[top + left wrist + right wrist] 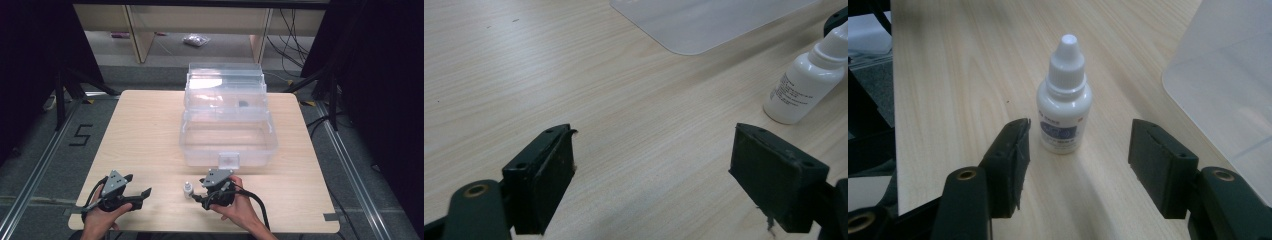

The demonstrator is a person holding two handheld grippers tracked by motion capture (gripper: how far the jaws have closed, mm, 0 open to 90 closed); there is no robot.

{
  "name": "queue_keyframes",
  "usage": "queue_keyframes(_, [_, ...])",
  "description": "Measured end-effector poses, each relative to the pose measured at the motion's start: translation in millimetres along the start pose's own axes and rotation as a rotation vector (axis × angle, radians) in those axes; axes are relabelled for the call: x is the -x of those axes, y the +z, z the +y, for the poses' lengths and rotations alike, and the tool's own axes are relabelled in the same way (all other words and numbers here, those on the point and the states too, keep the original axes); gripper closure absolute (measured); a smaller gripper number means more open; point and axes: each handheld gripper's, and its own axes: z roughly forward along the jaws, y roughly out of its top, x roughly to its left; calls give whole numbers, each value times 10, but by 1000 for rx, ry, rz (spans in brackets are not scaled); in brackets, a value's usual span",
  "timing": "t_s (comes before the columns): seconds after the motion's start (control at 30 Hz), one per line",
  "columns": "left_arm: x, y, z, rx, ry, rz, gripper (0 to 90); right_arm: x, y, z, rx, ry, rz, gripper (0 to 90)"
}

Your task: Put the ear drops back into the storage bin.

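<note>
Wooden table carries a clear plastic box toward its far edge, with bare board on the left. Left gripper rests with jaws wide apart. Right gripper has jaws apart around, not touching, an upright white dropper bottle; its blue label is unreadable.

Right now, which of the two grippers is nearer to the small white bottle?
The right gripper: the white bottle stands upright just ahead of its open jaws. The left gripper sits farther off.

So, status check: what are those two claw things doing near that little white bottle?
Right gripper open, jaws either side of upright dropper bottle, not touching. Left gripper open, holding nothing. Nothing between jaws and bottle.
</note>
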Motion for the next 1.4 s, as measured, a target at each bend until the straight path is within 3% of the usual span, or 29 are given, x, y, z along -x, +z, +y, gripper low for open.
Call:
queue_keyframes(0.13, [-1, 3, 0, -1, 1, 0, 172, -16, 46, 29, -7, 17, 0, 425])
queue_keyframes(0.17, [-2, 3, -1, -3, 2, 1, 172, -5, 66, 39, -2, -6, 8, 426])
queue_keyframes(0.63, [2, 0, -1, -4, 1, -3, 172, -24, 254, 119, -28, -38, 14, 452])
queue_keyframes(0.67, [1, 0, -1, -4, 1, -3, 172, -33, 252, 124, -38, -16, 22, 452])
queue_keyframes(0.73, [0, 1, -1, -4, 1, -3, 172, -30, 277, 129, -33, -39, 15, 459])
queue_keyframes(0.8, [0, 1, -1, -4, 2, -3, 172, -35, 281, 136, -37, -23, 18, 462])
queue_keyframes(1.13, [0, 1, -1, -5, 4, -5, 172, -35, 329, 176, -52, -50, 19, 481])
queue_keyframes(1.23, [5, 6, -2, -3, 2, -7, 172, -43, 328, 182, -69, -31, 25, 492])
queue_keyframes(1.4, [5, 5, -2, -4, 2, -6, 172, -41, 334, 203, -75, -42, 26, 505])
